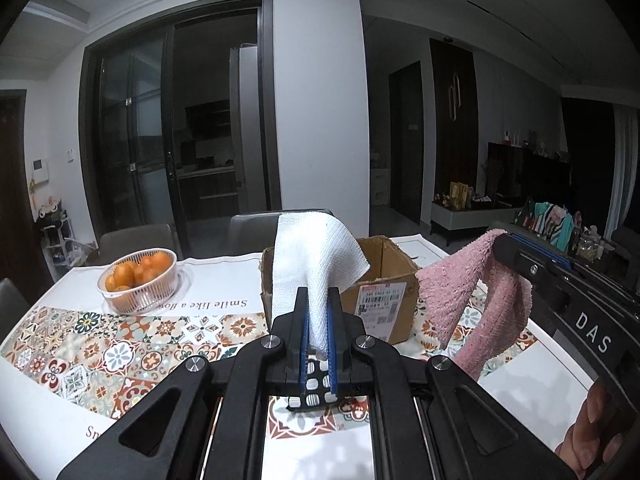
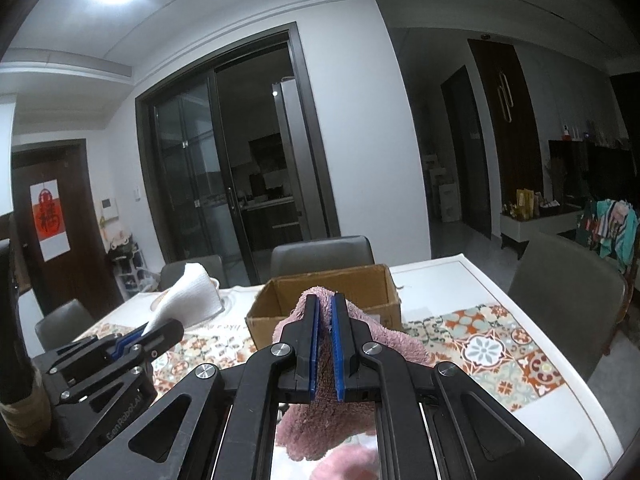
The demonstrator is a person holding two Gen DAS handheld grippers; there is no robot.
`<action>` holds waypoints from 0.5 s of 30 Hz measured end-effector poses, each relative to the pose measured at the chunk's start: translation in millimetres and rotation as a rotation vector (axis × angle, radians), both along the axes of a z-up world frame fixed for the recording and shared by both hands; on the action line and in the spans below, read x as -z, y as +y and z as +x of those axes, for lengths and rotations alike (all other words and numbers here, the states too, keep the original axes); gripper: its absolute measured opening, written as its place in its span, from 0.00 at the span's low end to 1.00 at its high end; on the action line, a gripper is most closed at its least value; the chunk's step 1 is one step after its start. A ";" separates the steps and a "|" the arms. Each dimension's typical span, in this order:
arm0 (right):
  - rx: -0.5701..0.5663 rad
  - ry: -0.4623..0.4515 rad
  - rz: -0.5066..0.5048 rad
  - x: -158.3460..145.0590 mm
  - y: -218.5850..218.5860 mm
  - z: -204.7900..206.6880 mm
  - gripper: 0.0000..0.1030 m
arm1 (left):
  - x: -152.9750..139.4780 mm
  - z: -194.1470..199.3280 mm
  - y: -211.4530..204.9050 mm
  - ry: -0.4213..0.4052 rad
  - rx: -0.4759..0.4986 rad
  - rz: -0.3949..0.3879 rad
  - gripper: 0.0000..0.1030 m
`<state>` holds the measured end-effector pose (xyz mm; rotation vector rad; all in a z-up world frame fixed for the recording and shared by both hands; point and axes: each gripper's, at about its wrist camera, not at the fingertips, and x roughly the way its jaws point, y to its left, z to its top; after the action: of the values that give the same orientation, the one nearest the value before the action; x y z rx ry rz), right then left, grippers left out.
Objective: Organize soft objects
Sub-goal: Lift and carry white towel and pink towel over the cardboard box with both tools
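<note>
Blue-padded left gripper (image 1: 318,300) clamped on white cloth (image 1: 316,256), which stands up past the tips and flops right. Right gripper (image 2: 325,308) likewise closed on pink towel (image 2: 320,420), hanging below and draping over the jaws. Cardboard box (image 1: 384,276), open-topped, sits just ahead of both, between them; each cloth held above table (image 1: 224,276) level. Judgement: left hand is about as near as the right; box lies straight forward. Basket of oranges (image 1: 138,280) stands left of the box, well apart. Nothing blocks the box mouth.
</note>
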<state>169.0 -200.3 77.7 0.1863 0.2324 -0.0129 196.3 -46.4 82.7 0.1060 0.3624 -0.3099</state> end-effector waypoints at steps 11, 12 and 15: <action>-0.007 -0.023 -0.006 -12.5 -3.7 40.6 0.07 | -3.9 43.4 -1.4 0.010 -0.008 -0.007 0.09; -0.008 -0.026 -0.009 -13.2 -4.2 44.0 0.07 | -4.1 48.0 -1.7 0.012 -0.010 -0.007 0.09; -0.006 -0.039 -0.024 -17.6 -4.2 56.9 0.07 | -4.3 59.0 -3.6 0.010 -0.015 0.004 0.09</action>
<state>225.9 -204.5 95.3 0.1618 0.1940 -0.0066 255.3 -50.1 87.0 0.1053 0.3734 -0.2953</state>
